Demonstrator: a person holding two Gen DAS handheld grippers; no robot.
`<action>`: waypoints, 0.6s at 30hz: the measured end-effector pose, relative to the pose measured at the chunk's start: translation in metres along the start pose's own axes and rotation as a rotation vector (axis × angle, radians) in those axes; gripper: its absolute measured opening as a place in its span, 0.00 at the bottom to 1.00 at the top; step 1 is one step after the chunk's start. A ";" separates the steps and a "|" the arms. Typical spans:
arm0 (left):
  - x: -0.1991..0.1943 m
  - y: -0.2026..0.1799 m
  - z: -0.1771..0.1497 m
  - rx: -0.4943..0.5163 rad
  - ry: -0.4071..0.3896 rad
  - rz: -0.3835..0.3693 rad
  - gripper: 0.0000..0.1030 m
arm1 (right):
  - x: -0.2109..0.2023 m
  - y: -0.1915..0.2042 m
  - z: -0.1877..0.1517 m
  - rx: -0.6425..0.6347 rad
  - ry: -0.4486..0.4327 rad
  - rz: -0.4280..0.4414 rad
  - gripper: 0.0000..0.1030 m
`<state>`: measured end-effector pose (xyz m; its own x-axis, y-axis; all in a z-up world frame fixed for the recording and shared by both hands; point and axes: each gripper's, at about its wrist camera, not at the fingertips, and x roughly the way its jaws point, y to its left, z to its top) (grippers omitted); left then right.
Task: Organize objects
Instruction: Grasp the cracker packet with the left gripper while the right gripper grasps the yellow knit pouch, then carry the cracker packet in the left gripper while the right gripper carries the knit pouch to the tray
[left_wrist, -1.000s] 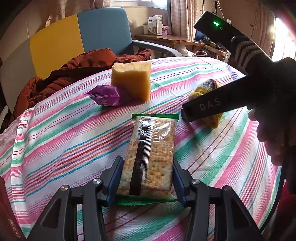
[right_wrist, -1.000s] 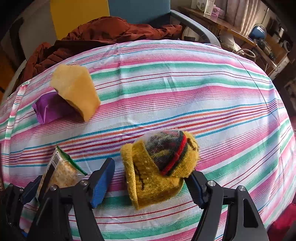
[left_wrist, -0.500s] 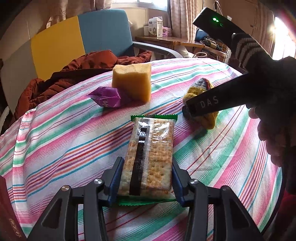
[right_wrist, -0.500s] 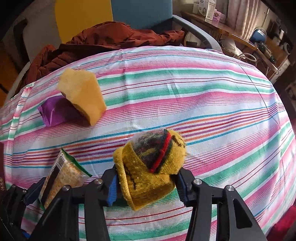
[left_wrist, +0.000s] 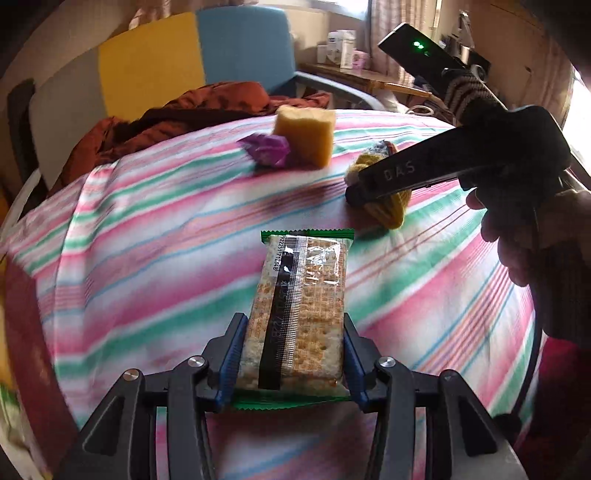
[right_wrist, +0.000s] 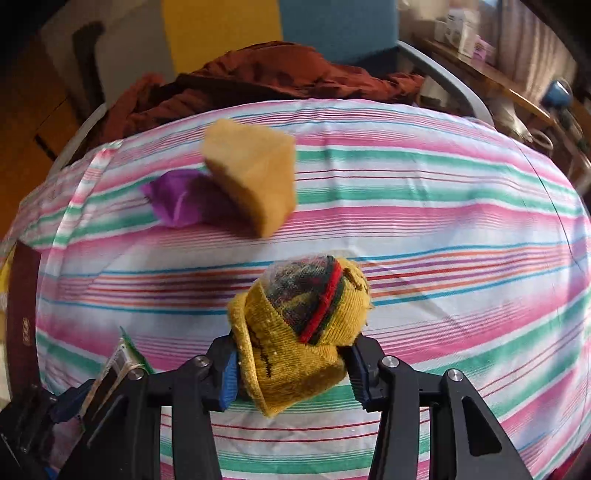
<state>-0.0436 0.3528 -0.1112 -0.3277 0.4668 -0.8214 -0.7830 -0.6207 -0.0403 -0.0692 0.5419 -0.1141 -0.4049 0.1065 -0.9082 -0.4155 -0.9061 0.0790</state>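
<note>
A clear cracker packet (left_wrist: 301, 295) with green ends is clamped between the blue pads of my left gripper (left_wrist: 293, 332), just above the striped cloth. A rolled yellow sock (right_wrist: 303, 325) with dark and red bands is pinched in my right gripper (right_wrist: 291, 358). In the left wrist view the right gripper (left_wrist: 360, 188) reaches in from the right with the sock (left_wrist: 391, 210) in it, held by a hand (left_wrist: 524, 236). The right wrist view shows the packet (right_wrist: 122, 360) at the lower left. A yellow sponge (right_wrist: 255, 181) and a purple wrapper (right_wrist: 177, 203) lie together farther back.
A striped cloth (left_wrist: 147, 240) covers the rounded table. Behind the table, a rust-red jacket (left_wrist: 192, 114) is heaped on a yellow and blue chair (left_wrist: 240, 40). A side table with small boxes (left_wrist: 343, 44) stands far right. A dark red flat thing (right_wrist: 22, 314) lies at the left edge.
The right gripper's jaws closed from wide apart onto the sock. Both grippers then moved left across the table with their loads, so the sponge and wrapper shifted right in both views.
</note>
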 end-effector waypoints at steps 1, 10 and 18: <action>-0.006 0.002 -0.004 -0.014 -0.003 -0.005 0.47 | -0.001 0.004 -0.001 -0.013 -0.002 0.009 0.47; -0.057 0.012 -0.022 -0.059 -0.065 -0.027 0.47 | 0.000 0.045 -0.012 -0.148 -0.011 0.047 0.47; -0.119 0.045 -0.034 -0.129 -0.151 -0.019 0.47 | 0.000 0.060 -0.017 -0.186 -0.016 0.034 0.47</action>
<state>-0.0218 0.2486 -0.0347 -0.3965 0.5626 -0.7255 -0.7186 -0.6820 -0.1360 -0.0802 0.4807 -0.1165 -0.4293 0.0795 -0.8997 -0.2446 -0.9691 0.0311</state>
